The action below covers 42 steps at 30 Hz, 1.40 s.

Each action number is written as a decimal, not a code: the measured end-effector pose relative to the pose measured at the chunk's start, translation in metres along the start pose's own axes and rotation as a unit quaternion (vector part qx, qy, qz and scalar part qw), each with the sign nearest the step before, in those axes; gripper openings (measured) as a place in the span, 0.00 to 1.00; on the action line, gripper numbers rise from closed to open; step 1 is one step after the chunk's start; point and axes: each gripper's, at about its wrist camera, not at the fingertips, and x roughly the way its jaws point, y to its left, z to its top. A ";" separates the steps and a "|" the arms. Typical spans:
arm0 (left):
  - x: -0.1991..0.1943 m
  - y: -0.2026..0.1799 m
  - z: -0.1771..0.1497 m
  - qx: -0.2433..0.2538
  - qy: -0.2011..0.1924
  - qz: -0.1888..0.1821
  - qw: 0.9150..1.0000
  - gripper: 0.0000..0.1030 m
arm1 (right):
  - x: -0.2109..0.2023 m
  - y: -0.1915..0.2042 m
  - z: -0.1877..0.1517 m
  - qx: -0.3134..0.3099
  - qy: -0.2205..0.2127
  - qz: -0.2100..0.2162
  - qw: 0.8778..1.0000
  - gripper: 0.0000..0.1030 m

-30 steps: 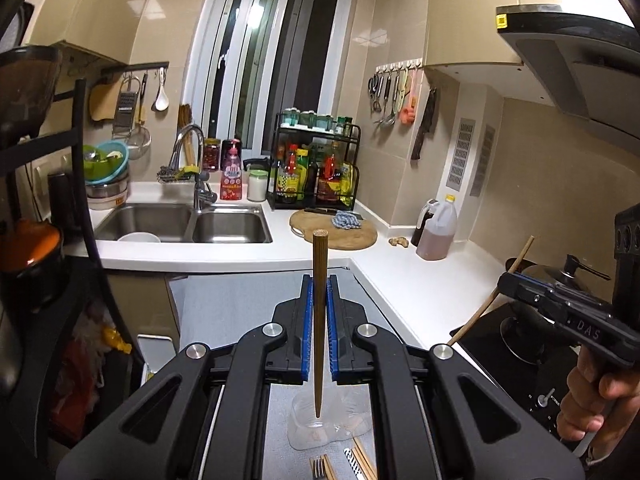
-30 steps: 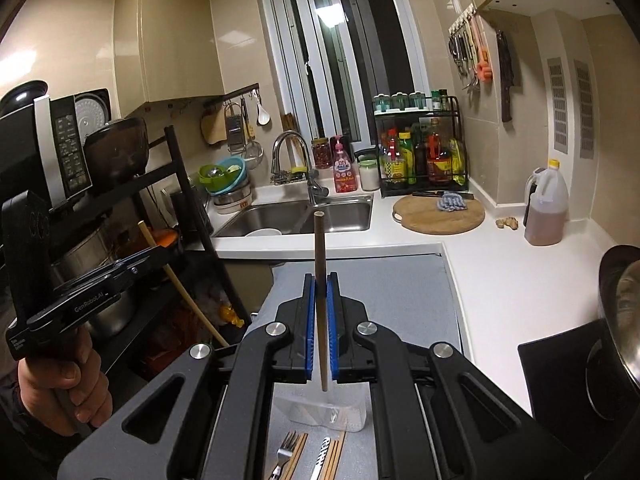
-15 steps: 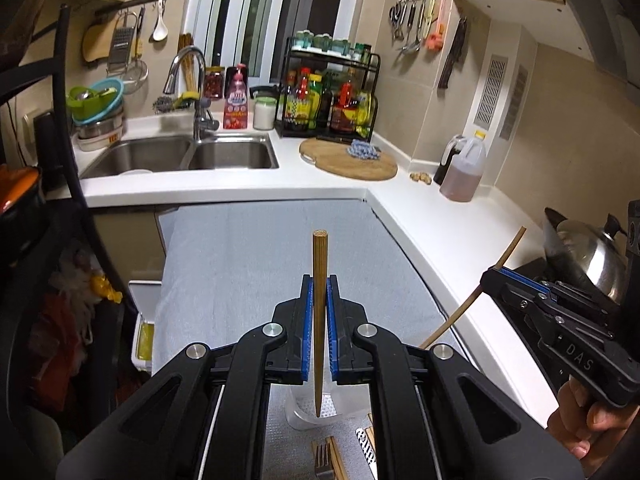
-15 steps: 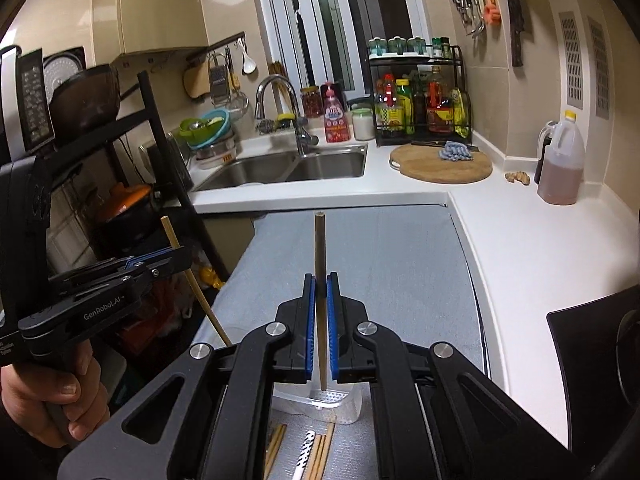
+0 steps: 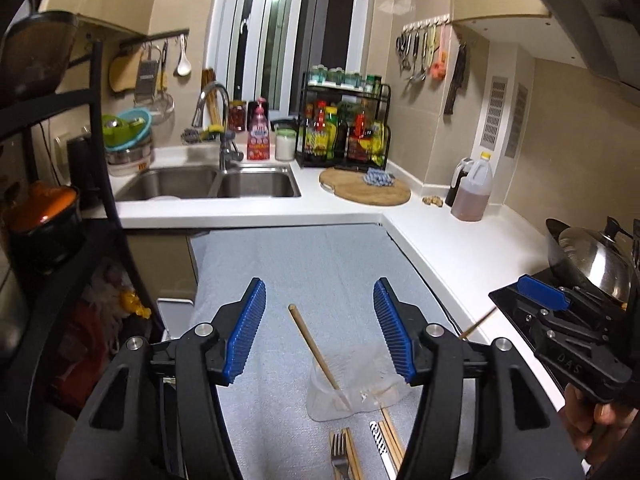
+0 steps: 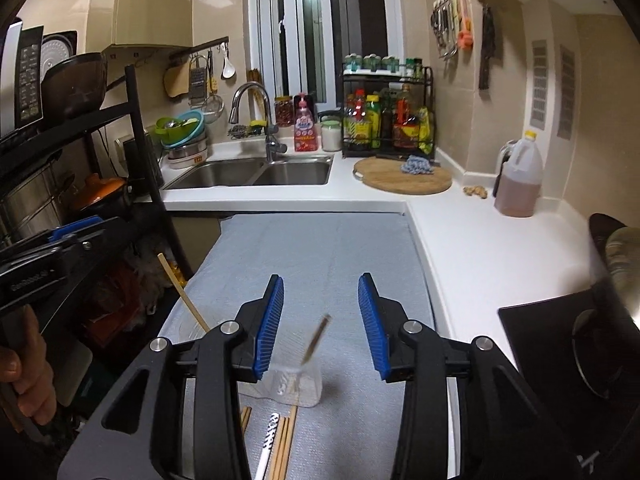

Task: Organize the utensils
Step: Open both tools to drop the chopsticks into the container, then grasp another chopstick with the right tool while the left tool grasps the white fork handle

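Note:
My left gripper (image 5: 320,332) is open and empty above a clear plastic cup (image 5: 352,394). A wooden chopstick (image 5: 314,354) leans in that cup, tip up and to the left. My right gripper (image 6: 320,326) is open and empty over another clear cup (image 6: 296,386), where a blurred chopstick (image 6: 316,338) stands tilted. Loose chopsticks (image 6: 282,446), a fork (image 5: 340,454) and a patterned utensil (image 6: 269,436) lie on the grey mat (image 5: 304,264) in front of the cups. The right gripper shows in the left wrist view (image 5: 560,320), the left gripper in the right wrist view (image 6: 52,244).
White counter (image 6: 480,240) runs right of the mat, with an oil jug (image 6: 518,178) and round cutting board (image 6: 404,176). A double sink (image 5: 208,184) lies behind. A black rack (image 6: 132,152) stands left; a wok (image 5: 592,264) on the stove sits right.
Both grippers have opened and let go of their chopsticks, which dropped into the clear cups. The right one's chopstick is still moving.

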 end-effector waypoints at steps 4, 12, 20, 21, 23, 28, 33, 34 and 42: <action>-0.035 0.000 -0.027 0.001 -0.024 -0.001 1.000 0.54 | -0.033 -0.008 -0.018 0.013 -0.025 -0.013 1.000 0.39; -0.066 0.005 -0.127 -0.014 -0.010 0.001 1.000 0.52 | -0.080 -0.013 -0.097 0.042 -0.046 0.005 0.998 0.39; -0.063 0.007 -0.228 -0.025 0.042 -0.016 0.999 0.35 | -0.066 -0.003 -0.210 0.083 0.019 0.021 0.996 0.22; -0.062 0.008 -0.236 -0.030 0.050 -0.015 0.998 0.32 | -0.065 0.000 -0.220 0.083 0.028 0.023 0.996 0.21; -0.061 0.011 -0.255 -0.041 0.064 -0.014 0.997 0.27 | -0.062 0.008 -0.243 0.081 0.048 0.027 0.995 0.18; -0.055 0.010 -0.284 -0.054 0.095 -0.022 0.994 0.20 | -0.050 0.022 -0.275 0.087 0.092 0.041 0.991 0.18; -0.053 0.000 -0.287 -0.041 0.091 -0.036 0.994 0.18 | -0.034 0.031 -0.284 0.087 0.113 0.049 0.989 0.18; -0.053 -0.002 -0.288 -0.038 0.091 -0.037 0.994 0.18 | -0.031 0.033 -0.285 0.085 0.118 0.048 0.988 0.18; -0.046 -0.014 -0.292 -0.033 0.101 -0.052 0.993 0.18 | -0.022 0.039 -0.286 0.060 0.127 0.019 0.990 0.08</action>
